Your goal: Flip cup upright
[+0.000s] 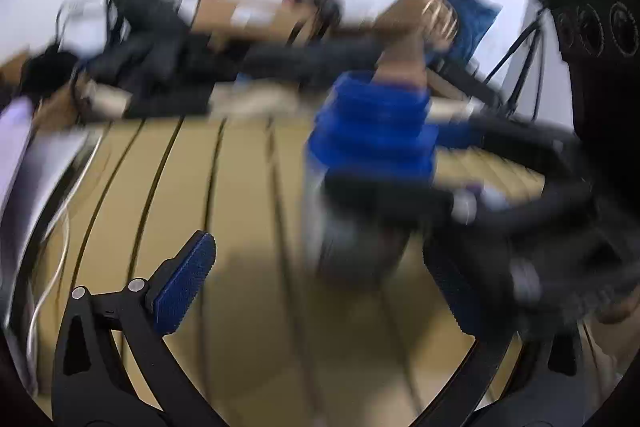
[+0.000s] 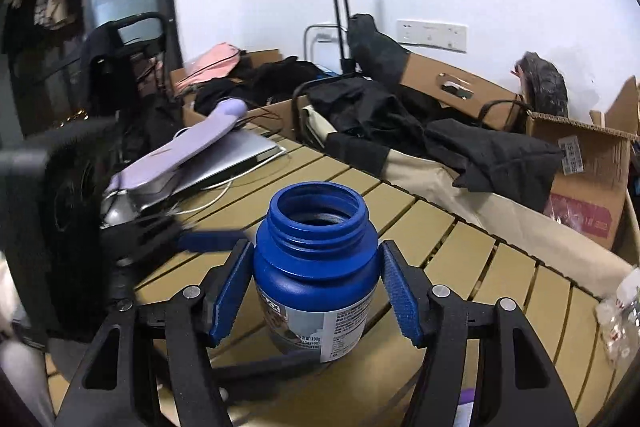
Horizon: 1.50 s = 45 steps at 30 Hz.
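Note:
The cup is a blue plastic jar (image 2: 316, 267) with a white label and an open threaded mouth. It stands upright, mouth up, between my right gripper's (image 2: 316, 291) blue pads (image 2: 402, 295), which press its sides just above the slatted table (image 2: 460, 259). In the blurred left wrist view the same jar (image 1: 372, 139) shows ahead and to the right, with the right gripper's black fingers around its lower half. My left gripper (image 1: 320, 291) is open and empty, short of the jar; its left pad (image 1: 184, 283) is sharp, its right one blurred.
A silver laptop (image 2: 236, 155) with a lilac object (image 2: 188, 147) on it and a white cable lies at the table's far left. Cardboard boxes (image 2: 584, 163) and black clothes (image 2: 400, 107) crowd the far edge. A clear plastic bag (image 2: 620, 315) lies at the right.

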### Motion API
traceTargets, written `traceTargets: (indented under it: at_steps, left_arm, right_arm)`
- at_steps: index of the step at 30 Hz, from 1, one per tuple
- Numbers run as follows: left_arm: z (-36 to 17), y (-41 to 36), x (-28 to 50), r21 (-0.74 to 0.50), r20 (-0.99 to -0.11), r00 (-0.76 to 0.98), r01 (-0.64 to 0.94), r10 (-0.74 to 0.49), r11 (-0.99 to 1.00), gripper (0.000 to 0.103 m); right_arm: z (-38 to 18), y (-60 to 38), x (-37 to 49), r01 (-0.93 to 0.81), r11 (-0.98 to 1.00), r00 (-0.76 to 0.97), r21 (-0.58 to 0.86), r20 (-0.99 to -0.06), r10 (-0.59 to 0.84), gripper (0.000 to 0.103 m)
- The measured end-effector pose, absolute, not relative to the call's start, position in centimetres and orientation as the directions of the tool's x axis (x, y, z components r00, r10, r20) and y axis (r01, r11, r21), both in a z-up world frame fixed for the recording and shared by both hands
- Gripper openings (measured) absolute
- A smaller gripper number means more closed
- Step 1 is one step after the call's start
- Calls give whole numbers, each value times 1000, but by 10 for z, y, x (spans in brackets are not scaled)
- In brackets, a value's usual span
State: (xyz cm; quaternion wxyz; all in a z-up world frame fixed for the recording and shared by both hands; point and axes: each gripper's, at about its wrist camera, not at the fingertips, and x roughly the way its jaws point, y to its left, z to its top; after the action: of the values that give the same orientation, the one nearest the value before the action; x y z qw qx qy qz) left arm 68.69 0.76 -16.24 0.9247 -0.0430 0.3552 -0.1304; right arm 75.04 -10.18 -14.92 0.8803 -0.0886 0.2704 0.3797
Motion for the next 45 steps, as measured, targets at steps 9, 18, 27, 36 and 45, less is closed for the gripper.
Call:
traceTargets:
  at_steps: [9,18,27,36,45]
  left_arm:
    - [-154,61,652,-157,-742,657,28,-137,987,103]
    - [-86,55,609,-2,-699,714,-55,38,998,103]
    - [-48,42,523,-2,-644,764,-54,40,999,103]
    - [6,8,376,84,-523,848,-49,86,995,103]
    - [17,1,213,39,-412,908,-64,74,997,103]
  right_arm:
    - [-183,-74,748,-730,684,505,5,-670,544,79]
    - [-92,-158,669,-620,784,623,1,-606,494,79]
    - [-57,-281,554,-357,934,741,3,-608,285,79]
    - [-9,-276,412,-377,925,807,55,-471,357,79]
    - [-3,-266,241,-398,915,832,64,-395,389,79]
